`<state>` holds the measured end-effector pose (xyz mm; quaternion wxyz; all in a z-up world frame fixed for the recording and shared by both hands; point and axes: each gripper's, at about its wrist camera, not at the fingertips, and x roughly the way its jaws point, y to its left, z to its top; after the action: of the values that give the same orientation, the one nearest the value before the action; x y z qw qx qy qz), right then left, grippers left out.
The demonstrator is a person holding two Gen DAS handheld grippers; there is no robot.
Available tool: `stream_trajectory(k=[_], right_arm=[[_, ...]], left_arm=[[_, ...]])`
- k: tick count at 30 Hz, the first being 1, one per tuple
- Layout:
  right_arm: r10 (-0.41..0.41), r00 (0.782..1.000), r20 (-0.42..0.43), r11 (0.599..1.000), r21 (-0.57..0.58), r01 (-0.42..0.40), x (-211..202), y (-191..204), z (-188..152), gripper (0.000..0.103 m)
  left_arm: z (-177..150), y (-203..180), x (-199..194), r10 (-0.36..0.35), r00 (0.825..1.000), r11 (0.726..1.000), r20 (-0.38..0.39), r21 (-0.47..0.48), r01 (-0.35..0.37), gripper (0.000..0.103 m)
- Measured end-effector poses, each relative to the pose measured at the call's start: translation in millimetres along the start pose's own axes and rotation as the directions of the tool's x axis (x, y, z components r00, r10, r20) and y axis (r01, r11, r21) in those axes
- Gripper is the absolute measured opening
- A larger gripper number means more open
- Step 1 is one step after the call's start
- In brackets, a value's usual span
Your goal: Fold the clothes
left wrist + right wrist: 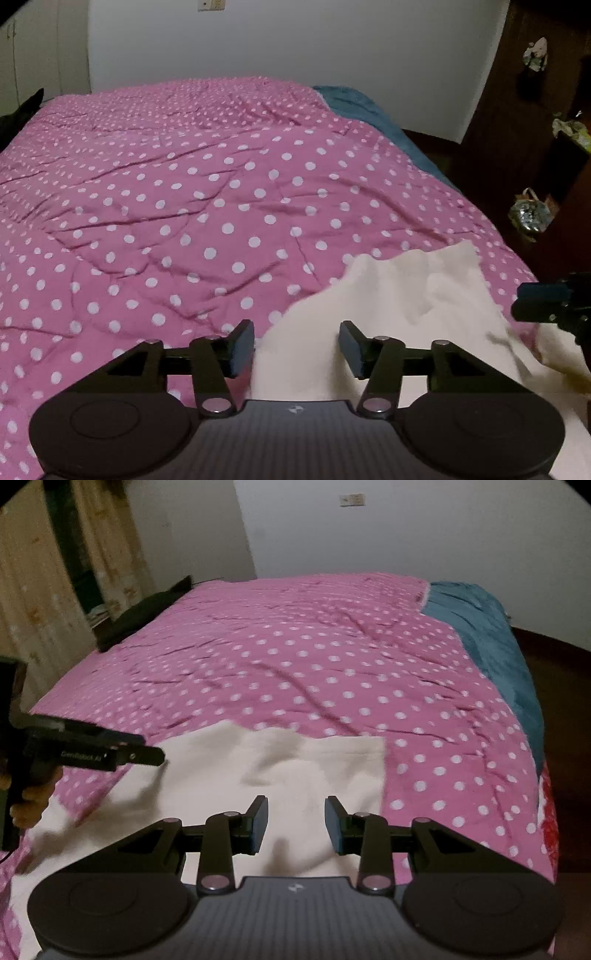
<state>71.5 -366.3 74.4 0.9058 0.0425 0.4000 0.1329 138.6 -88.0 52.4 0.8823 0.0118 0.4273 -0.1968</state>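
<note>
A cream-white garment (406, 295) lies rumpled on the near right part of the pink polka-dot bedspread (184, 184). In the left wrist view my left gripper (297, 332) hovers over the garment's left edge, jaws open, with only cloth showing below the gap. The right gripper (543, 301) pokes in from the right edge. In the right wrist view the garment (295, 760) spreads flat under my right gripper (295, 805), whose jaws are open and hold nothing. The left gripper (147, 755) reaches in from the left, with a hand (33, 801) on its handle.
A teal blanket (491, 635) covers the bed's far right corner. A black item (144, 613) lies at the far left edge. Dark wooden furniture (535, 110) and a bag on the floor (530, 216) stand right of the bed. A white wall is behind.
</note>
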Motion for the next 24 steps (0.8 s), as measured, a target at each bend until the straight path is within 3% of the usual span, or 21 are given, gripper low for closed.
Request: stream_trajectory(k=[3, 4, 6, 8, 13, 16, 19, 24], right_arm=[[-0.008, 1.000, -0.001, 1.000, 0.016, 0.008, 5, -8, 3, 0.033], [-0.011, 1.000, -0.002, 1.000, 0.020, 0.011, 7, -11, 3, 0.033], [-0.017, 1.000, -0.003, 1.000, 0.024, 0.017, 10, -14, 4, 0.033], [-0.019, 1.000, -0.001, 0.999, 0.027, 0.019, 11, -15, 4, 0.033], [-0.018, 1.000, 0.014, 1.000, 0.022, 0.018, 4, -14, 6, 0.033], [-0.020, 1.000, 0.021, 1.000, 0.020, 0.020, 1, -14, 8, 0.034], [-0.024, 0.999, 0.022, 0.999, 0.025, 0.024, 1, -16, 9, 0.034], [-0.033, 0.999, 0.018, 0.999, 0.043, 0.032, 5, -25, 9, 0.034]], left_arm=[[1, 3, 12, -0.027, 0.999, 0.999, -0.022, -0.026, 0.026, 0.050], [1, 3, 12, -0.037, 0.999, 0.999, -0.022, -0.024, 0.036, 0.043], [-1, -1, 11, -0.056, 0.998, 0.998, -0.007, -0.008, 0.056, 0.021], [-1, -6, 4, -0.061, 0.998, 0.998, 0.023, 0.006, 0.061, 0.011], [-11, -34, -28, -0.169, 0.979, 0.980, 0.113, 0.123, 0.155, 0.010], [-23, -59, -38, -0.308, 0.950, 0.925, 0.051, 0.252, 0.286, 0.011], [-34, -75, -44, -0.364, 0.932, 0.880, -0.007, 0.324, 0.346, 0.013], [-30, -74, -50, -0.339, 0.940, 0.896, 0.029, 0.316, 0.313, 0.028]])
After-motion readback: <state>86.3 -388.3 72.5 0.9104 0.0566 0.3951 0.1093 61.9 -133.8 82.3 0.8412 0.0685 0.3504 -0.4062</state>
